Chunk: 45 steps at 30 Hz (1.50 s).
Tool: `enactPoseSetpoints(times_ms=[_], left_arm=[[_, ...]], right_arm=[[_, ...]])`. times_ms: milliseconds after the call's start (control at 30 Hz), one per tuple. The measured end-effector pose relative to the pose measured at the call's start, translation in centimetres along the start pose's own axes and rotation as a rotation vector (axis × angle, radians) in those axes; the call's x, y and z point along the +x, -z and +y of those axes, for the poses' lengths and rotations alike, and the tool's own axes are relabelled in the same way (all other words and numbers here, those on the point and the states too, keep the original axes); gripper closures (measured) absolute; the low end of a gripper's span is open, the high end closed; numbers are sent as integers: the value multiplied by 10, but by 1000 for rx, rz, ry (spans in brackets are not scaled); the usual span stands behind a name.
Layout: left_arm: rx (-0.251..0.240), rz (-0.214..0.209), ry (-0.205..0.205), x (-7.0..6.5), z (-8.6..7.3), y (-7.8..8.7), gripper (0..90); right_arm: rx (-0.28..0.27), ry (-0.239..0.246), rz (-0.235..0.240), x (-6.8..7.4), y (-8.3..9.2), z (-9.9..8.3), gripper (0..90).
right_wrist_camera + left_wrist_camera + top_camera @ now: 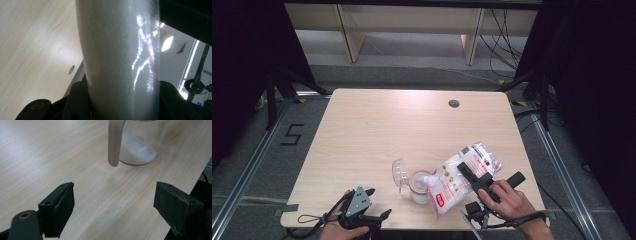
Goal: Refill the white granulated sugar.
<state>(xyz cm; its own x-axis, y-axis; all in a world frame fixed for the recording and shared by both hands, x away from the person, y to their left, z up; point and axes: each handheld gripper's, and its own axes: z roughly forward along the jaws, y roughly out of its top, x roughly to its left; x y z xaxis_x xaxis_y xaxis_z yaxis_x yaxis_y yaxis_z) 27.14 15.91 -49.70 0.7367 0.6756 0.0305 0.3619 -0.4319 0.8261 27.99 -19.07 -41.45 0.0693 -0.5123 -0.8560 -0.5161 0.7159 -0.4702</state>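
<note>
The person's left hand (337, 231) rested at the near edge, holding the black two-jaw left gripper (379, 202) low and roughly level, its jaws standing wide apart with nothing between them. The right hand (506, 200) came in from the lower right, fingers wrapped around the handle of the black two-jaw right gripper (462, 169), which pointed up and to the left in the high view. Its jaws were closed partway, both pressing on what they held.
</note>
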Motion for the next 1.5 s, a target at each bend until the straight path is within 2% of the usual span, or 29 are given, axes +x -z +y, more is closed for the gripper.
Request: enactPoseSetpoints(times_ms=[33,200,367,467,500,667,700,733,800,833,867,1067,1200,1233,1500], left_arm=[[1,0,0,0,0,0,165],[9,2,-11,1,0,0,165],[0,0,0,0,0,0,165],[11,1,-13,1,0,0,165],[1,0,-1,0,0,0,166],[0,-2,0,0,0,0,165],[0,1,-1,0,0,0,165],[15,3,-19,1,0,1,166],[16,-2,-18,1,0,0,165],[-9,-8,11,-1,0,-1,165],[13,-2,-17,1,0,0,165],[15,-1,-20,1,0,1,165],[0,1,-2,0,0,0,165],[8,2,-12,1,0,0,165],[-1,-2,1,0,0,0,165]], right_arm=[[60,-106,-1,7,4,0,641],[58,-107,5,7,4,0,645],[57,-109,-6,8,4,0,648],[55,-110,6,7,4,0,649],[52,-96,4,6,4,-1,650],[55,-107,7,7,4,0,652],[52,-101,9,6,4,0,652],[51,-97,8,6,4,0,652],[50,-111,-1,7,4,-1,652],[52,-111,-2,8,4,-1,653],[52,-110,-3,7,4,-1,653],[49,-99,2,6,4,-1,654],[48,-99,5,6,4,-1,655],[50,-109,6,7,4,-1,655],[53,-110,5,7,5,-1,656]])
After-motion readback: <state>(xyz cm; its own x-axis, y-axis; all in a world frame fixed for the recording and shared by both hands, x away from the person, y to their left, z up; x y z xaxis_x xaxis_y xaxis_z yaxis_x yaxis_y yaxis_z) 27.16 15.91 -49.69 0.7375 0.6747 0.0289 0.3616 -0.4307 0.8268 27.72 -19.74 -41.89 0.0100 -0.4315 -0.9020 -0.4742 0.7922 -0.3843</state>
